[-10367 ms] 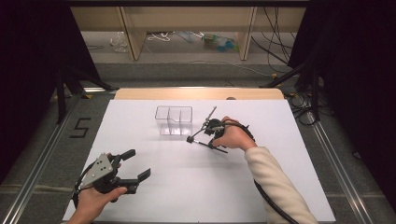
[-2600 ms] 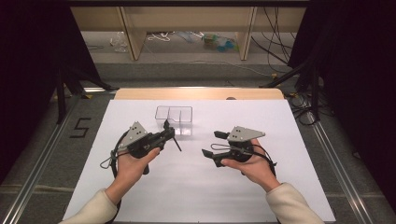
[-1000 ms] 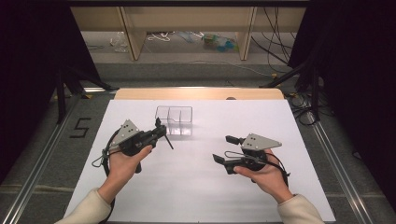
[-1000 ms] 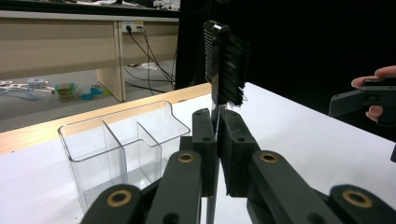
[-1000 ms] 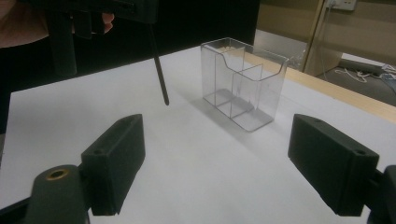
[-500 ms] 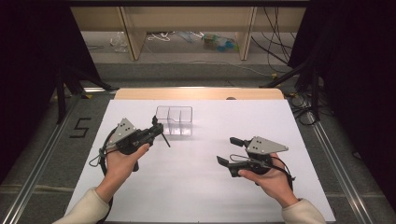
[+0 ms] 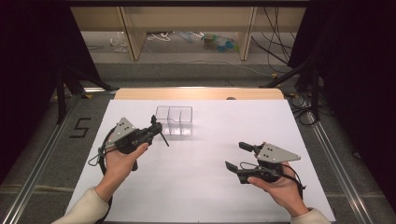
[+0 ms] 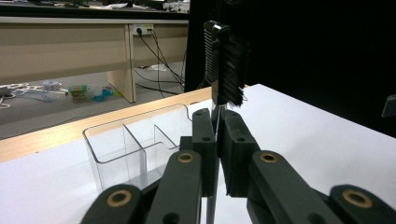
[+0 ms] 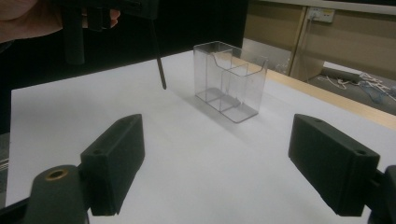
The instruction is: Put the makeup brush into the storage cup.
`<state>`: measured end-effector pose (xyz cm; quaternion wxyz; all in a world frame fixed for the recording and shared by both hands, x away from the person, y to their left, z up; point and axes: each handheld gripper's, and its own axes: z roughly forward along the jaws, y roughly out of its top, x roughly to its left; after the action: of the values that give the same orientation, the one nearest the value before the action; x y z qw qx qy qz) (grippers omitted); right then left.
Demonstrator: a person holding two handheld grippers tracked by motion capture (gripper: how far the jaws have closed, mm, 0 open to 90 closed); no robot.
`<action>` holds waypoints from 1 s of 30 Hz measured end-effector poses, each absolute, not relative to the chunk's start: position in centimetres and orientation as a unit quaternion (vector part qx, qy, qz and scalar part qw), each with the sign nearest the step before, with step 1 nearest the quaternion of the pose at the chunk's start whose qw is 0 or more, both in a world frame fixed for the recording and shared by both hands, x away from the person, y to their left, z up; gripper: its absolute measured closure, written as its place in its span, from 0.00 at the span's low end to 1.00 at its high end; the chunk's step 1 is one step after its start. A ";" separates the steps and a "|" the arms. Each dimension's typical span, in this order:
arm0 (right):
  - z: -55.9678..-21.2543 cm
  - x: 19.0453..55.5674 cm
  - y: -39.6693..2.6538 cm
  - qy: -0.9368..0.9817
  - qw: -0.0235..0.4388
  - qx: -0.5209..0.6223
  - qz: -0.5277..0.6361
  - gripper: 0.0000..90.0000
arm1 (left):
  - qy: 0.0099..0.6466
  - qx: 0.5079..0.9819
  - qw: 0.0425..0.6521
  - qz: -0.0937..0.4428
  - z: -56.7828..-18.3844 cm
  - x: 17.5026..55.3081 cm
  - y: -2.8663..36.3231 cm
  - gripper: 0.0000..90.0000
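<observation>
Right gripper (image 7: 236,156) has slid further toward the near right part of the table since a second ago, left gripper (image 7: 155,126) has stayed put by the box. Nearest: right hand (image 7: 275,184) holds its gripper low over the white table sheet (image 7: 201,186), jaws spread wide, nothing between them; in the right gripper view both black pads stand well apart with bare sheet in the gap. Further out, left hand (image 7: 122,161) holds the left gripper with jaws pressed together, pinching the thin handle of a black brush (image 8: 224,65); bristle head sticks up above the jaws in the left gripper view, handle end (image 7: 164,139) pokes down and free over the sheet. Just beyond the brush, a clear plastic organizer box (image 7: 174,120) with inner dividers stands upright on the sheet, near the brush, not touching it. Farthest: a "5" mark (image 7: 80,127) on the floor left of the table; no other writing readable.
</observation>
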<state>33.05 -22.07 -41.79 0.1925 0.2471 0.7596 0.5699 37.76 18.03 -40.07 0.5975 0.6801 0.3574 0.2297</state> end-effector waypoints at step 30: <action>-42.2 31.8 -23.5 0.756 0.201 0.258 0.567 0.22 | 0.368 0.681 0.588 0.234 -39.8 37.9 18.3 0.95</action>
<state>31.78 -23.46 -42.24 0.2009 0.2578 0.7563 0.5667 37.95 18.30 -39.75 0.5881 0.6809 0.3683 0.2345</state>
